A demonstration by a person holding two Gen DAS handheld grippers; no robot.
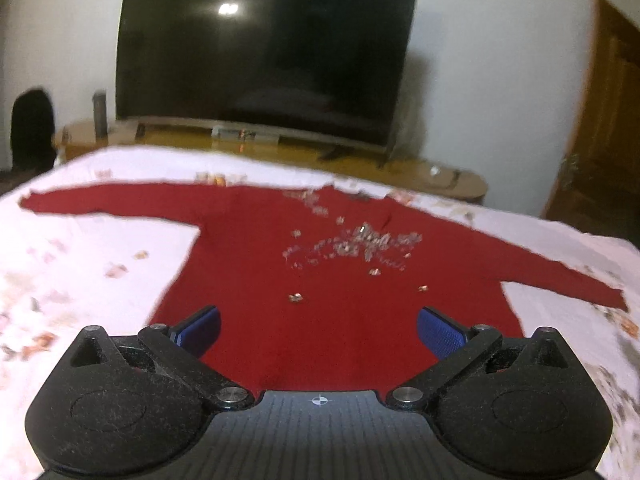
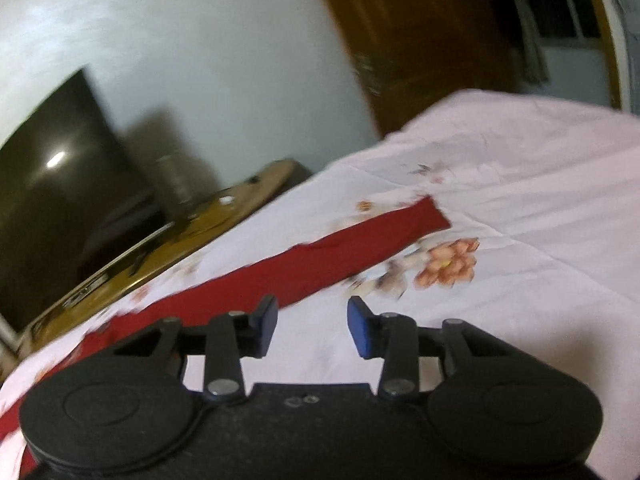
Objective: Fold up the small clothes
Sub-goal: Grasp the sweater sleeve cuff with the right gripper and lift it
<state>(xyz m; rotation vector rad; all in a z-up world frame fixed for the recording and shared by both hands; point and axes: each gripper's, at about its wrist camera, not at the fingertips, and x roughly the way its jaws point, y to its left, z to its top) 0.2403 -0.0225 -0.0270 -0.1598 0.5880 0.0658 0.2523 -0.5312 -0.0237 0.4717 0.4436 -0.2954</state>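
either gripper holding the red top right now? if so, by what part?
Nothing is held. The left gripper is open above the hem of the red top; the right gripper has bare bedsheet between its pads, beside the sleeve.

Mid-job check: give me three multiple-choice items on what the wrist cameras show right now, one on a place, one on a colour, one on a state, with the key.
1. Where does the top lie?
A. On the floral bed cover
B. On the TV stand
C. Over a chair

2. What colour is the top?
A. Blue
B. Red
C. White

3. How do the sleeves lie?
A. Folded across the chest
B. Rolled up
C. Spread out to both sides

Key:
1 A, it lies flat on the cover, with the TV beyond the bed.
2 B, deep red with shiny trim on the chest.
3 C, one sleeve reaches each way; the right gripper has open jaws beside the other cuff.
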